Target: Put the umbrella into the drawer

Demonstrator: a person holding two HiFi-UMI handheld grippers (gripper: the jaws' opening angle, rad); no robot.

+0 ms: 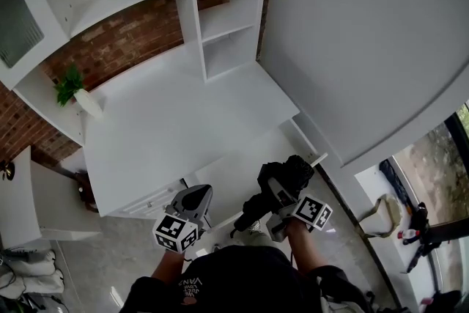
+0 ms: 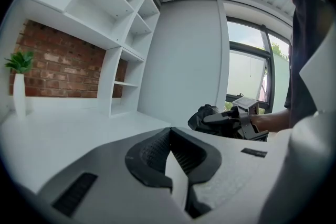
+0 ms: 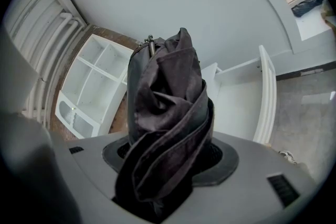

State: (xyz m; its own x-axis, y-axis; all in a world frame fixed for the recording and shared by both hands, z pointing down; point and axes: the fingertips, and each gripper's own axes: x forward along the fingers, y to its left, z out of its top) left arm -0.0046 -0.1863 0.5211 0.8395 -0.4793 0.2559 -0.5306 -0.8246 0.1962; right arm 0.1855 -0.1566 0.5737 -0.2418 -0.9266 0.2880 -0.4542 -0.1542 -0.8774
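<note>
A black folded umbrella (image 1: 291, 172) is clamped in my right gripper (image 1: 277, 190), which is shut on it; its handle end sticks out to the lower left. In the right gripper view the umbrella (image 3: 165, 123) stands up from between the jaws and hides the fingertips. Just beyond it is the open white drawer (image 1: 238, 171) under the desk, seen past the umbrella as the drawer (image 3: 236, 97). My left gripper (image 1: 200, 196) hovers at the desk's front edge, left of the drawer, shut with nothing in it (image 2: 176, 168). The left gripper view also shows the umbrella (image 2: 212, 118) off to the right.
The white desk (image 1: 176, 121) carries a shelf unit (image 1: 227, 18) against a brick wall and a potted plant (image 1: 73, 88) at the left. A large white panel (image 1: 366, 48) stands on the right. Bags (image 1: 381, 212) lie on the floor at the lower right.
</note>
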